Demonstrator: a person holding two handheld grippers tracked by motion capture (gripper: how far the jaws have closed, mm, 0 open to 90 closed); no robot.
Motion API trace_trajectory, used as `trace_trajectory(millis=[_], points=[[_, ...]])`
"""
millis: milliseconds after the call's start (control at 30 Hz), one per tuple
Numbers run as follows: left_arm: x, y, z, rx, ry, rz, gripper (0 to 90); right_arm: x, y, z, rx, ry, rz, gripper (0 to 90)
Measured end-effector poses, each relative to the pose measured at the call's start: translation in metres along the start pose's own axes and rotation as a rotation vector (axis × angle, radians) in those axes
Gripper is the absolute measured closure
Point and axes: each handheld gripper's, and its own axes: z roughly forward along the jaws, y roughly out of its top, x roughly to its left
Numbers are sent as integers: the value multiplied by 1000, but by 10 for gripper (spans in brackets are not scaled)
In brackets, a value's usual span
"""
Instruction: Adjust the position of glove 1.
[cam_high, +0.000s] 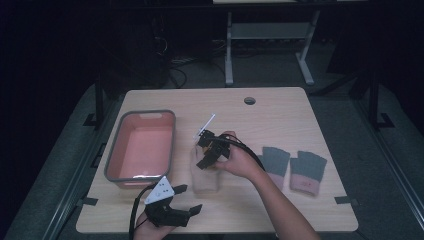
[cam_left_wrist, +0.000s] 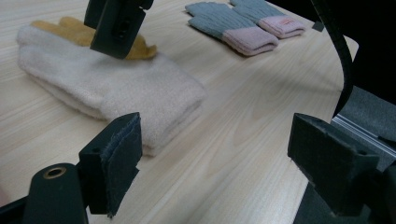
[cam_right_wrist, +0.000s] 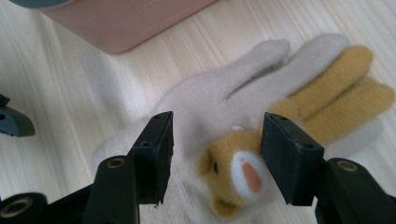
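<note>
A cream fleece glove (cam_high: 205, 181) with yellow fingers and a small animal face lies flat near the middle of the table. In the right gripper view the glove (cam_right_wrist: 210, 98) spreads under my right gripper (cam_right_wrist: 217, 135). Its jaws stand open on either side of the animal face (cam_right_wrist: 243, 172), and the pads do not press on it. From above, the right gripper (cam_high: 206, 150) hovers over the glove's finger end. My left gripper (cam_high: 187, 199) rests near the front edge, open with nothing between its jaws. The left gripper view (cam_left_wrist: 219, 140) looks across the glove (cam_left_wrist: 116, 88).
A pink bin (cam_high: 172, 145) with a grey rim stands left of the glove, its corner close by (cam_right_wrist: 126, 23). A pair of grey gloves with pink cuffs (cam_high: 274, 162) (cam_high: 307, 171) lies at the right (cam_left_wrist: 233, 25). A cable hole (cam_high: 249, 100) sits at the back.
</note>
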Motion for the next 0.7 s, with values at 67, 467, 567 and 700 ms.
trace_trajectory(millis=[67,467,567,700], points=[[0,0,0,-1,0,-2,179,1,1,1,0,-2,-1,431],[0,0,0,-3,-3,-1,179,10,15,21,34,-13,-46,412],[0,0,-1,-4,-4,-2,179,11,17,24,38,-28,-55,410],[0,0,-1,-3,-3,-4,179,11,18,30,48,-47,-60,410]])
